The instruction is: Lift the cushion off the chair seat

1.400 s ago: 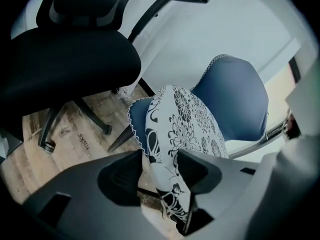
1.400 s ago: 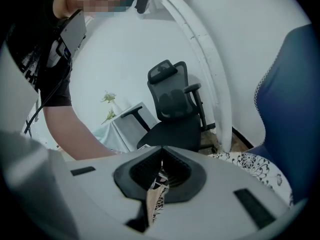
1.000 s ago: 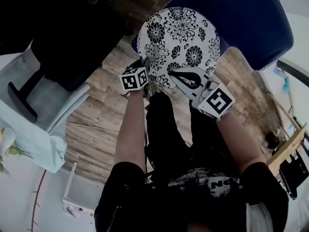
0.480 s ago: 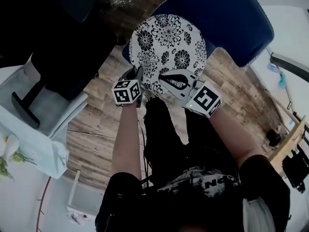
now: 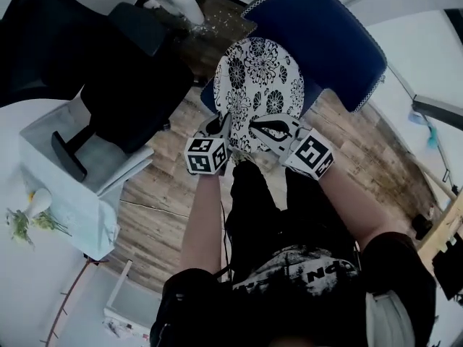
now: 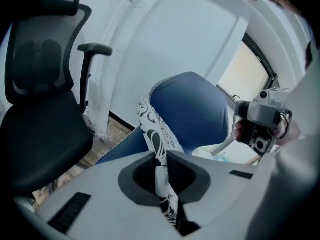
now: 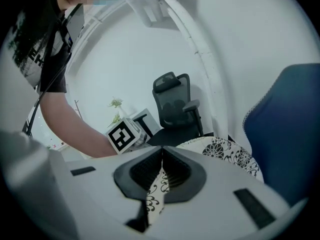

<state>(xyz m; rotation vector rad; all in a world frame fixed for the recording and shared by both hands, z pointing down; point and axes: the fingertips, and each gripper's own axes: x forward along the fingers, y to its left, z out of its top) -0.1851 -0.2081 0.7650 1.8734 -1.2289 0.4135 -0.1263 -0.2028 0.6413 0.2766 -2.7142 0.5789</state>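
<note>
The round white cushion with black flower print hangs tilted above the blue chair, its near edge raised. My left gripper is shut on the cushion's near left rim, and the cushion's edge runs between its jaws in the left gripper view. My right gripper is shut on the near right rim; in the right gripper view the patterned fabric is pinched between its jaws, with the cushion's top beyond. The blue seat under the cushion is mostly hidden.
A black office chair stands left of the blue chair, over wooden flooring. A white table with a small vase of flowers sits at the left. A wooden frame is at the far right.
Both grippers have risen with the cushion, the left one more. The cushion has tipped up from lying flat on the seat to a steeper tilt.
</note>
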